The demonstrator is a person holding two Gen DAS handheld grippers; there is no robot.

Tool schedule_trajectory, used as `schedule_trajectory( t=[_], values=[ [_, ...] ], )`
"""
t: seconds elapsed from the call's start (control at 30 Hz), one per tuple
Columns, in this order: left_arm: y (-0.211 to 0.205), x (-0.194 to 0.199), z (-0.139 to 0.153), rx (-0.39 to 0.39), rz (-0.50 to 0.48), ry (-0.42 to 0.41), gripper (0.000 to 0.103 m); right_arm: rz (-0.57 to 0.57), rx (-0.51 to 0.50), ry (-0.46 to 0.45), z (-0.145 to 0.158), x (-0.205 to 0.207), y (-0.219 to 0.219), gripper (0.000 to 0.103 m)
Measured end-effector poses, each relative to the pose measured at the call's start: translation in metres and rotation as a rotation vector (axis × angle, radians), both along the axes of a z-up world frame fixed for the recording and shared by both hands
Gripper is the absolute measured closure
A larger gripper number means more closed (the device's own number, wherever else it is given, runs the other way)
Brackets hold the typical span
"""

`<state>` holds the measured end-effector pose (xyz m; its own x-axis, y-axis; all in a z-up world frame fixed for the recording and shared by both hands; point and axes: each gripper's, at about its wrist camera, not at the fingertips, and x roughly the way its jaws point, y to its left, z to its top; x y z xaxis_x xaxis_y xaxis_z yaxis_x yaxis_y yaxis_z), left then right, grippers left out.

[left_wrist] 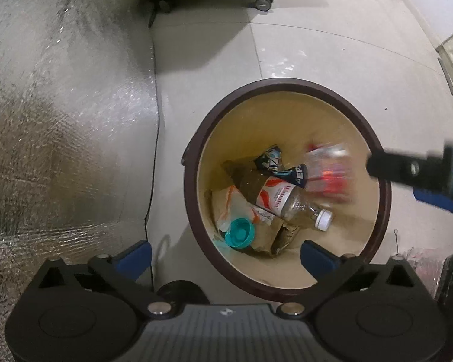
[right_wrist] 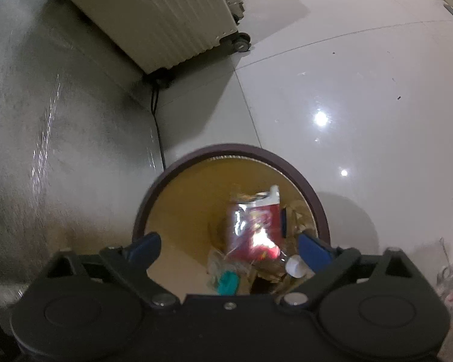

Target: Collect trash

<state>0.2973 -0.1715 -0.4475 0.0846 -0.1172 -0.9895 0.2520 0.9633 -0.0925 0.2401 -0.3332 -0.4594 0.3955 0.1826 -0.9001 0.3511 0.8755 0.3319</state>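
Floor (left_wrist: 332, 45): pale glossy tiles; a silvery quilted mat (left_wrist: 60, 135) covers the left part
Suitcase (right_wrist: 154, 15): cream, ribbed, on black wheels; stands at the far edge of the mat
Trash bin (left_wrist: 193, 199): round, dark brown rim, beige inside; stands on the tiles just beside the mat edge, below both cameras
Left hand-held gripper (left_wrist: 225, 256): blue-tipped fingers spread wide apart, nothing between them; poised over the near rim of the bin
Right hand-held gripper (right_wrist: 229, 249): fingers spread apart, empty; positioned above the bin opening; in the left wrist view it enters from the right edge over the rim
Red wrapper (right_wrist: 253, 226): shiny, motion-blurred; inside the bin opening, clear of both fingers; whether it rests on the heap cannot be told
Clear bottle (left_wrist: 287, 202): red-and-white label, white cap; lies on its side at the bin bottom
Teal cap (left_wrist: 240, 233): lies among brown paper scraps, beside the bottle
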Motion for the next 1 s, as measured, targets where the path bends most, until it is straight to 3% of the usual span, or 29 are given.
schedule_trajectory(
  t=[0.43,0.7,1.0],
  values=[
    [0.009,-0.006,0.01,-0.014,0.022,0.007,0.0,0.062,-0.073,0.055,0.0,-0.027,-0.001,0.004],
    [0.019,-0.015,0.04,-0.043,0.045,-0.036,0.0,0.082,-0.107,0.027,0.024,-0.037,-0.001,0.003],
    [0.021,-0.031,0.086,-0.059,0.022,-0.126,0.0,0.1,-0.172,-0.039,0.071,-0.052,-0.001,0.003]
  ],
)
